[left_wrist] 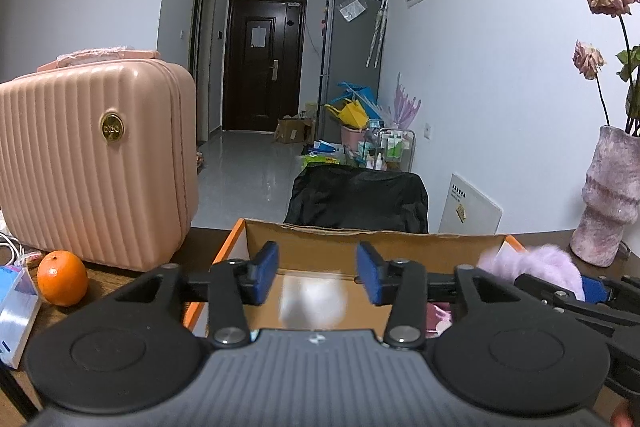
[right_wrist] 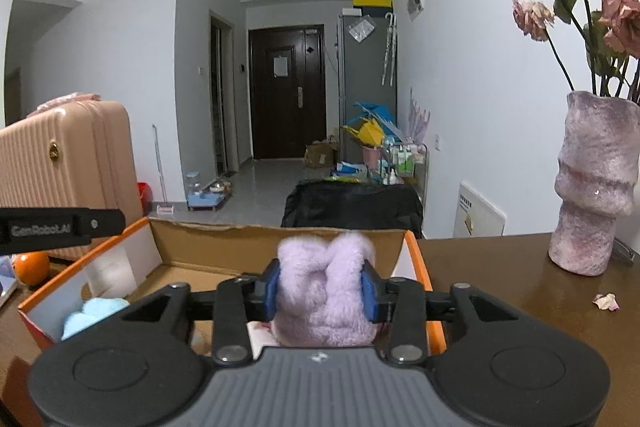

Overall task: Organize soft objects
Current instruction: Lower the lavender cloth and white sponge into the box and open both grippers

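Over the box [right_wrist: 416, 267] for sorting: our right gripper [right_wrist: 322, 289] hugs the purple plush [right_wrist: 324, 299]; left gripper [left_wrist: 318, 273] apart, white blur [left_wrist: 314, 301] between.

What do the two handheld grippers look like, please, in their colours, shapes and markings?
The left gripper and the right gripper look alike: blue pads on black linkage arms with silver pivot bolts, two round black housings, and a ribbed grey body with a small logo. The left gripper's side carries pale lettering. No cables or sleeves show.
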The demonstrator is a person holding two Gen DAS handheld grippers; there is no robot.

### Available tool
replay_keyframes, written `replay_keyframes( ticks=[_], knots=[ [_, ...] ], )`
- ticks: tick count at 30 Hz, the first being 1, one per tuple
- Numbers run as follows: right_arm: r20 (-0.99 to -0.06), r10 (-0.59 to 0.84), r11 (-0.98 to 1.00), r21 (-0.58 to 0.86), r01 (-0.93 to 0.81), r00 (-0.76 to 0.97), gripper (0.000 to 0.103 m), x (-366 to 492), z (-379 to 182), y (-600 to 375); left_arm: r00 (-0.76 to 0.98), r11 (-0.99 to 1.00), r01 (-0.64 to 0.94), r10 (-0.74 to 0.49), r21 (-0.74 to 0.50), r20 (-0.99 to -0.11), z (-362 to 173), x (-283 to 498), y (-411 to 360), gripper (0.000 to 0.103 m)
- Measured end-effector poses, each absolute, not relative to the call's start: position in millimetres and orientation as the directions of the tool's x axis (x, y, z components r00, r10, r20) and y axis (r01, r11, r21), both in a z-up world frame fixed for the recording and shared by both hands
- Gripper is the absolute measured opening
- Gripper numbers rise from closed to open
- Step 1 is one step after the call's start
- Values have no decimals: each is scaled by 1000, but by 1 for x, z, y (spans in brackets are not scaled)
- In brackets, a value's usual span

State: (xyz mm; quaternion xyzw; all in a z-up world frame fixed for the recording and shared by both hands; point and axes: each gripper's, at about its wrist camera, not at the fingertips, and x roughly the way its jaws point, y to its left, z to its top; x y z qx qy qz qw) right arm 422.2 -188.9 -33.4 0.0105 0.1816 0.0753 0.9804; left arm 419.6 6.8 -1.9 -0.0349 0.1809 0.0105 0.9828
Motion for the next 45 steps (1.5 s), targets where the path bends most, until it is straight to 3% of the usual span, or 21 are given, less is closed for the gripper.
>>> replay_keyframes(
  ticks=[1, 2, 3, 4, 6, 45],
  knots=[
    [-355, 148, 989, 49, -140, 923, 51, 422, -34, -190, 935, 997, -39, 14, -62, -355, -2, 419, 7, 66],
    [-355, 140, 990, 47, -132, 924, 65, 421, -34, -190, 935, 997, -47, 24, -57, -353, -2, 419, 7, 71],
    [-350, 132, 991, 45, -124, 927, 80, 420, -34, -190, 936, 997, -56, 35, -51, -349, -2, 418, 7, 82],
    [-342, 123, 992, 43, -116, 932, 87, 419, -33, -190, 937, 997, -66, 46, -45, -346, -2, 418, 7, 95],
    [-324, 105, 994, 39, -98, 940, 103, 416, -32, -190, 938, 995, -93, 74, -39, -340, -2, 416, 7, 102],
    [-336, 126, 992, 14, -129, 933, 103, 385, -32, -188, 934, 992, -126, 113, -17, -339, 4, 387, 15, 103]
  ],
)
